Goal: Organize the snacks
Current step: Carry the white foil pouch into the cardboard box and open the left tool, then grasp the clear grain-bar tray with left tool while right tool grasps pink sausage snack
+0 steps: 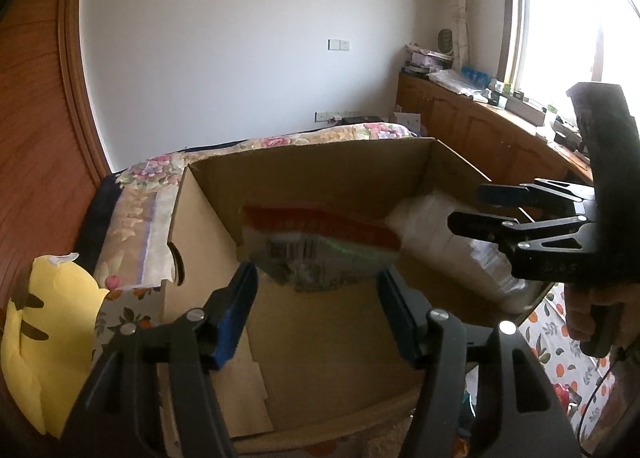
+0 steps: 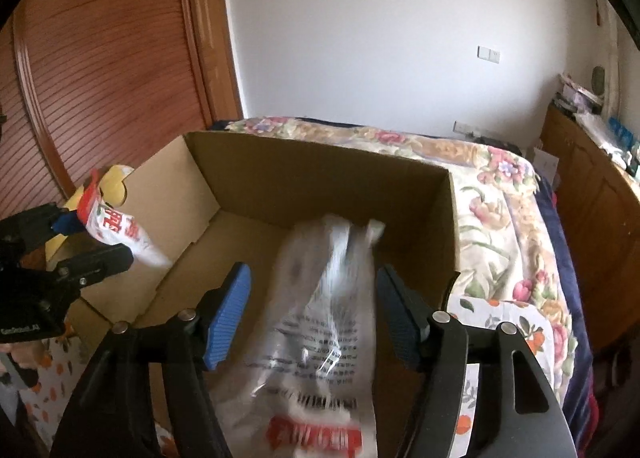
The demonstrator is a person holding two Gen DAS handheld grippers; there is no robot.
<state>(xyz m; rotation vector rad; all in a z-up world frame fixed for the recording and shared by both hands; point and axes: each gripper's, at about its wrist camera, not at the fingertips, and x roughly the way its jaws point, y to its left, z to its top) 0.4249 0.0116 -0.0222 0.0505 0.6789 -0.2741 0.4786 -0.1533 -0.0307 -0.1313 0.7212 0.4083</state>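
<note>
Clear snack bag (image 2: 320, 338) between open tongs (image 2: 312, 314), inside cardboard box (image 2: 320, 178)

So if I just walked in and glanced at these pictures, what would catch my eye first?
Probably the big open cardboard box sitting on the flowery bedspread. Two black grippers with blue pads hang over it: the left gripper has a red-and-white snack bag just past its open fingers, and a clear printed bag lies between the open fingers of the right gripper. A yellow plush toy sits left of the box.
</note>
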